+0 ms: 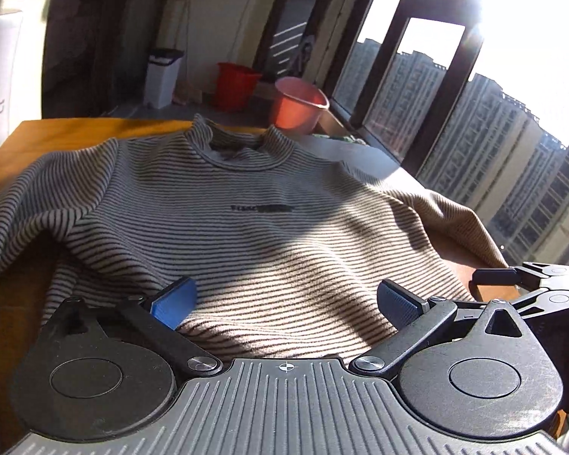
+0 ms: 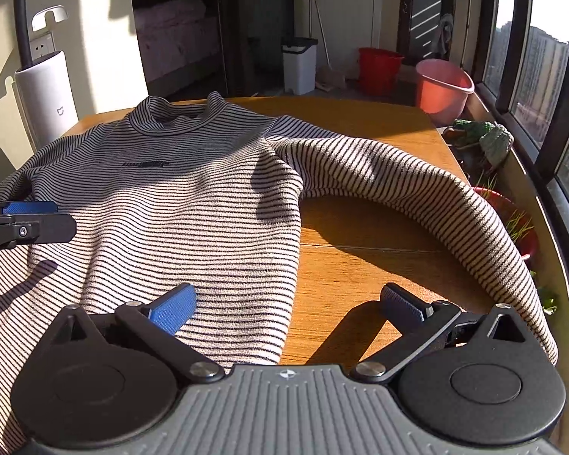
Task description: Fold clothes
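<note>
Both grippers (image 1: pixel 286 303) (image 2: pixel 288 303) open; sweater (image 2: pixel 178 204) flat, collar pointing away.

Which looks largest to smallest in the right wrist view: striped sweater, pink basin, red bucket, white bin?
1. striped sweater, by far the largest.
2. pink basin.
3. white bin and red bucket look alike; both stand far back, so their order is unsure.

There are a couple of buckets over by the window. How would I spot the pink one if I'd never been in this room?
Start at the wooden table with the striped sweater spread on it, then look past its far edge toward the window. The pink bucket stands on the floor there, nearest the glass. The red bucket beside it is darker and sits farther back; the pink one is paler, wider and leans slightly.
</note>
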The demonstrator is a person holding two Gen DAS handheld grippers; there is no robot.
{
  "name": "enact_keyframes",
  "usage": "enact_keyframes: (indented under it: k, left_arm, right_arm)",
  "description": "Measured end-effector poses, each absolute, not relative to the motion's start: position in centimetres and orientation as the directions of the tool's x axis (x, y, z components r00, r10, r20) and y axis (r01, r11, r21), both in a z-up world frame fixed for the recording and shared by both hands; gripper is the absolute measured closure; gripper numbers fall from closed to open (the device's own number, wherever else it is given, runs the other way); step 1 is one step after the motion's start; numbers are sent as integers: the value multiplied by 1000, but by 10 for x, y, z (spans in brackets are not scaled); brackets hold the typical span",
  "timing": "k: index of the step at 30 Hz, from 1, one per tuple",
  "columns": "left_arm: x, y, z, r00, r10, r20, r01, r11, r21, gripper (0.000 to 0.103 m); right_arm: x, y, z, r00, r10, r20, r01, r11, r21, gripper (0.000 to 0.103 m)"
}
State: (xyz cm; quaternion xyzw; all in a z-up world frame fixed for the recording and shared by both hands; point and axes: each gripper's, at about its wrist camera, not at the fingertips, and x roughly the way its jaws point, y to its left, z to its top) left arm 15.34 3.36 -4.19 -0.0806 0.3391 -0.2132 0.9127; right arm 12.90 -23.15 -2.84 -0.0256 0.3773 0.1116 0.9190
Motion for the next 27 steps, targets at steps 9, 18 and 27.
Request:
enact_keyframes:
  k: [9, 18, 27]
  left_arm:
    - [151, 23, -42, 684, -399, -610, 329, 916, -230, 0]
    - [108, 41, -23, 744, -378, -551, 358, 922, -149, 0]
    - [-23, 91, -3, 832, -111, -543, 440, 728, 526, 0]
  right_arm:
    - [124, -246, -28, 732, 260, -630, -219, 965, 143, 0]
    - [68, -201, 22, 735, 611, -295, -603, 787, 128, 0]
    - [90, -224, -6, 548, 758, -354, -562, 647, 515, 0]
